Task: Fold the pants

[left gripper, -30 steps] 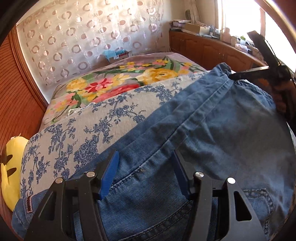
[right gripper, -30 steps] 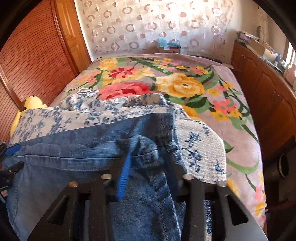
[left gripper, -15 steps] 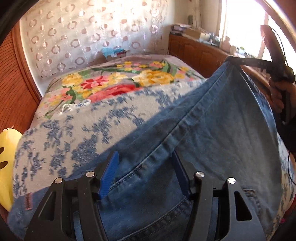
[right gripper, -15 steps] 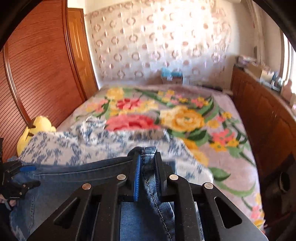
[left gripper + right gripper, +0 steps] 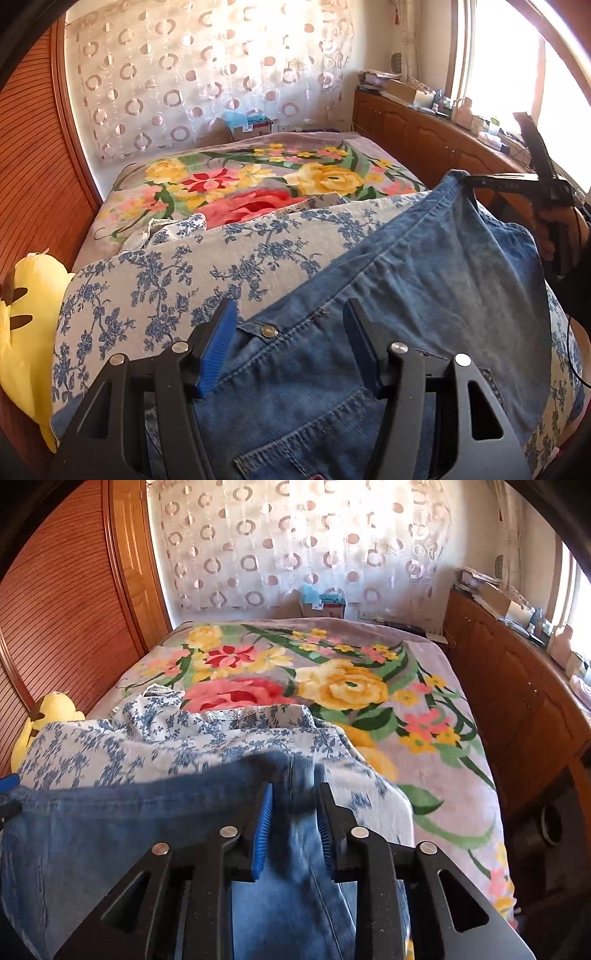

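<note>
Right gripper [image 5: 293, 825], at the bottom centre of its own view, sits around a bunched fold of the jeans [image 5: 110, 834], and I read its jaws as opening at this moment: half a second ago the 2 blue pads were pinched tight on the seam, now there is daylight on either side of the denim, which blurs between them. From the left wrist view the same tool shows at the upper right, its tip at the raised corner of the denim.

Left gripper [image 5: 291, 336], low in its frame, stands moderately wide over the waistband near the metal button [image 5: 268, 329]; I see cloth between the pads but no clamp on it, just as 1 second ago.

Beyond the tools, the jeans lie across the blue-flowered cloth [image 5: 155, 280], with the floral blanket [image 5: 343, 686] filling the middle of the frame and the yellow plush toy [image 5: 26, 317] at the left edge.

My judgement: the fold is unfinished, and a loosening right grip risks dropping the lifted corner.
</note>
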### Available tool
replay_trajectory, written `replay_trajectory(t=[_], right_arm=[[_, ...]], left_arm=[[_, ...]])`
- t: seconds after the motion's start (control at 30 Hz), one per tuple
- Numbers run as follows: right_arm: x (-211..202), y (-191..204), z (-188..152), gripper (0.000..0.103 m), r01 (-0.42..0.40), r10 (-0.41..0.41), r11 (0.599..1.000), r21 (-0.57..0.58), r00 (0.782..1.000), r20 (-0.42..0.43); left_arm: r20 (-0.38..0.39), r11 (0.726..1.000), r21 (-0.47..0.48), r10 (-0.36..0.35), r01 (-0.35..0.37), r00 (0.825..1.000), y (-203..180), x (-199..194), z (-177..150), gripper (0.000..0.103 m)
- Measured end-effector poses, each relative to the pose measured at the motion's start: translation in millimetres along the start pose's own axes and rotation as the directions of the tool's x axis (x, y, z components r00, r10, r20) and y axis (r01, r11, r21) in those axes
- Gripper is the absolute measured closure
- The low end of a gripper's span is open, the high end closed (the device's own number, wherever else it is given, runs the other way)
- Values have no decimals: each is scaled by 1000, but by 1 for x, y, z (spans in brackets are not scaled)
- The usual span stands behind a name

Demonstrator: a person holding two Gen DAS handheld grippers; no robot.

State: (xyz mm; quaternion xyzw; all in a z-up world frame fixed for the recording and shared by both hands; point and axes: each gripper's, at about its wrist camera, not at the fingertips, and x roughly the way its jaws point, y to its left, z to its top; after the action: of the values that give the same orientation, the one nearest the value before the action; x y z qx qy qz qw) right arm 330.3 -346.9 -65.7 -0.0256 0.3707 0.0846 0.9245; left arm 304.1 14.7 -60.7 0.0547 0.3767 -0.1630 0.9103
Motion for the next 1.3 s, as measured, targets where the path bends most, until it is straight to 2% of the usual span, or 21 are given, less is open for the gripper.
replay_trajectory(t=[0.13, 0.4, 0.5, 0.6, 0.73, 0.93, 0.97, 1.0, 1.03, 1.17, 1.23, 1.3], right_arm=[[-29, -9, -23, 73, 13, -13, 1000, 3, 1000, 8], [-94, -18, -73, 72, 4, -4, 998, 71, 1000, 3], [-109, -23, -92, 68, 2, -1, 995, 95, 1000, -6], [-110, -24, -100, 65, -12, 15, 992, 125, 1000, -20], [-112, -23, -107, 65, -83, 90, 981, 176, 996, -29], [-111, -21, -104, 65, -133, 144, 970, 206, 989, -39], [-109, -22, -102, 69, -139, 149, 969, 203, 988, -36], [-110, -21, -98, 91, -146, 153, 969, 199, 988, -20], [-113, -22, -95, 100, -156, 159, 969, 191, 987, 0], [-137, -28, -84, 100, -126, 104, 972, 200, 987, 119], [-138, -27, -84, 100, -126, 106, 969, 214, 989, 106], [-137, -21, -88, 100, -93, 80, 976, 196, 994, 74]], left_arm=[[16, 999, -5, -51, 51, 999, -10, -5, -6, 42], [-14, 994, 18, -106, 106, 994, -38, -15, -17, 42], [-12, 992, 26, -125, 125, 992, -49, -20, -23, 42], [-14, 990, 26, -137, 137, 990, -58, -25, -31, 42], [-22, 990, 34, -138, 138, 990, -68, -32, -43, 42], [-31, 992, 33, -122, 123, 992, -73, -45, -61, 42], [-32, 992, 32, -120, 121, 992, -73, -46, -63, 42], [-33, 993, 32, -117, 118, 993, -73, -48, -66, 42], [-33, 993, 32, -113, 114, 993, -73, -51, -69, 42], [-31, 993, 34, -109, 110, 994, -76, -60, -78, 42], [-29, 992, 36, -118, 119, 993, -80, -66, -82, 42], [-24, 991, 47, -125, 126, 992, -86, -70, -85, 42]])
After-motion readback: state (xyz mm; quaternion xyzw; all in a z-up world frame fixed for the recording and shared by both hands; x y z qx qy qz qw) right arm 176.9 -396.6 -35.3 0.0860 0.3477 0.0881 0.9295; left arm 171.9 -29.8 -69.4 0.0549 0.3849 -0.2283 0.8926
